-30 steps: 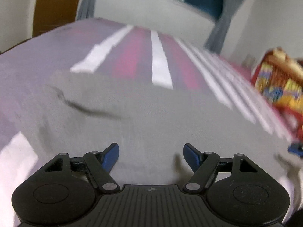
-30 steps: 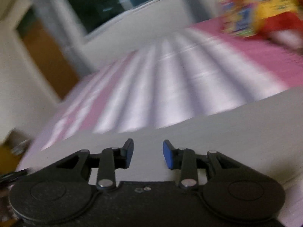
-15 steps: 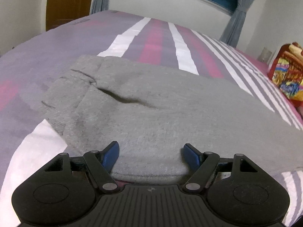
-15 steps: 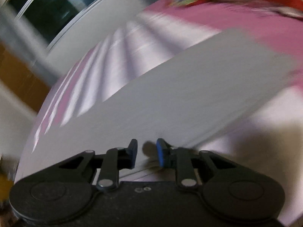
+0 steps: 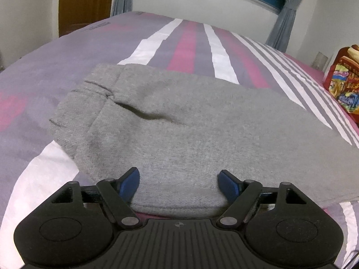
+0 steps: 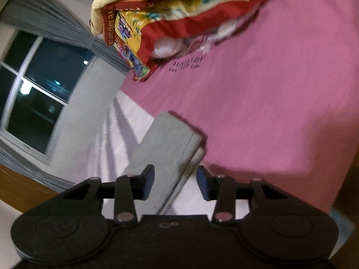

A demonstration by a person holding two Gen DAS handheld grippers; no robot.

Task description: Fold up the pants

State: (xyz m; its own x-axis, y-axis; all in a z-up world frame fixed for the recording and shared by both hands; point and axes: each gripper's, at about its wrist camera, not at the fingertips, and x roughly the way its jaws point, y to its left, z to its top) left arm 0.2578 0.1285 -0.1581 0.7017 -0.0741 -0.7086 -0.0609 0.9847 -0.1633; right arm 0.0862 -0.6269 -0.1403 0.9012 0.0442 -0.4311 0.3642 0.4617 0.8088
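Grey pants (image 5: 190, 123) lie folded flat across a striped bed (image 5: 186, 38), waistband end at the left with a dark crease. My left gripper (image 5: 178, 182) is open and empty, just above the pants' near edge. In the right wrist view, tilted, the stacked leg ends of the pants (image 6: 166, 157) reach between the fingers of my right gripper (image 6: 175, 182), which is open and holds nothing.
A red and yellow printed pillow or bag (image 5: 345, 89) sits at the bed's right side and shows in the right wrist view (image 6: 157, 22). A pink sheet area (image 6: 269, 89) lies beyond the leg ends. A wooden door (image 5: 83, 2), a window and curtains are behind.
The left gripper has pulled back a little from the pants and stayed open. The right gripper has swung toward the leg ends, tilted, and opened wider.
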